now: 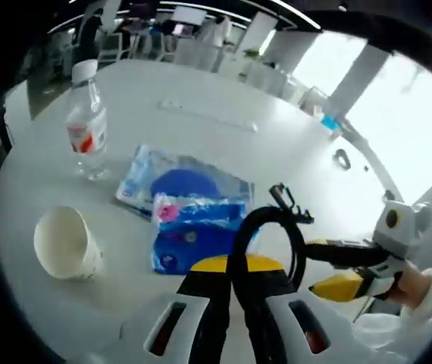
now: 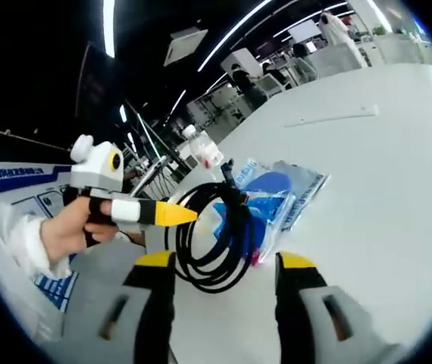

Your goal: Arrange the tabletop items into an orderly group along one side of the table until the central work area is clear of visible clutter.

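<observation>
In the left gripper view, a paper cup point(image 1: 64, 244) lies at lower left and a water bottle point(image 1: 86, 120) stands upper left, blue packets point(image 1: 189, 208) at centre. At bottom centre the left gripper point(image 1: 237, 299) pinches the black coiled cable point(image 1: 265, 235). In the right gripper view the right gripper point(image 2: 226, 265) gapes wide, with the coil hanging between its jaws.

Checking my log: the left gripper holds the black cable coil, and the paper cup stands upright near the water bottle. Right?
Not quite: the left gripper view shows the paper cup lying on its side. The left gripper does hold the black cable coil, near the water bottle.
</observation>
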Available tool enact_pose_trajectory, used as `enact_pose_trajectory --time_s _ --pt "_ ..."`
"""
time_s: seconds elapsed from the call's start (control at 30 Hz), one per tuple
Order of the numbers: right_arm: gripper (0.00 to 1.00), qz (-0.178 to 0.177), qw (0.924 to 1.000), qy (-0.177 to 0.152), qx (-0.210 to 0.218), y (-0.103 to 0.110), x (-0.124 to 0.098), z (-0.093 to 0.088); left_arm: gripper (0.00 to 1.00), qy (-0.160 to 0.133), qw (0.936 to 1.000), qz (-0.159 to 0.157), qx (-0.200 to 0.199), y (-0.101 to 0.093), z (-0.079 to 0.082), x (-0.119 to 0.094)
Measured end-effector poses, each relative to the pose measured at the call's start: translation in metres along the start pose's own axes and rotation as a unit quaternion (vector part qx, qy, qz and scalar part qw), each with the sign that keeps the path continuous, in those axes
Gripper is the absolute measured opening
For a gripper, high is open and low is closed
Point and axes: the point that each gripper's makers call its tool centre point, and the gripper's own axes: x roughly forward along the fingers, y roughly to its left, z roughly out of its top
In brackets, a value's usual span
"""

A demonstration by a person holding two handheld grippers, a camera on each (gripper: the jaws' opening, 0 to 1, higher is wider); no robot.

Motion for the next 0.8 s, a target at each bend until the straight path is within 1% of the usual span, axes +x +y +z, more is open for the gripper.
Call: enact_pose_trajectory --time_s 0.1,0.2,0.3,0.37,0.4,0.43,0.53,0.63,0.8 --pt "0.46 0.0 1.0 0.0 0.002 0.001 0.0 -0.001 0.0 -0.002 0.9999 -0.01 -0.006 -0.008 -0.001 0.001" --pt "0.42 -0.002 1.0 -0.001 0.005 0.001 -0.001 -0.001 0.0 -0.006 0.9998 -0.018 0.008 -0.015 -0.001 0.003" --pt "0.35 -0.004 1.0 0.0 0.007 0.0 -0.002 -0.001 0.0 -0.007 0.9997 -0.022 0.006 -0.018 0.0 0.003" --pt "0.28 -0.013 0.9999 0.0 0.005 -0.005 -0.005 0.0 0.0 -0.008 0.9997 -0.023 0.01 -0.02 0.002 0.003" --pt "0.27 -0.012 0.9999 -0.004 0.009 -0.006 -0.007 0.001 0.0 -0.008 0.9996 -0.023 0.013 -0.021 0.002 0.003" --pt "0.25 -0.006 0.9994 -0.012 0.031 -0.006 -0.009 0.004 0.0 -0.008 0.9995 -0.024 0.02 -0.022 0.002 0.004" --pt "0.17 0.0 0.9987 -0.012 0.049 -0.009 -0.015 0.003 0.0 -0.006 0.9992 -0.024 0.032 -0.023 0.0 0.008" --pt "0.09 -0.005 0.9977 -0.017 0.065 -0.014 -0.022 0.003 0.01 -0.001 0.999 -0.03 0.032 -0.03 -0.004 0.012" --pt "0.03 -0.014 0.9953 -0.021 0.093 -0.024 -0.035 0.003 0.01 0.01 0.9985 -0.042 0.034 -0.04 -0.011 0.022"
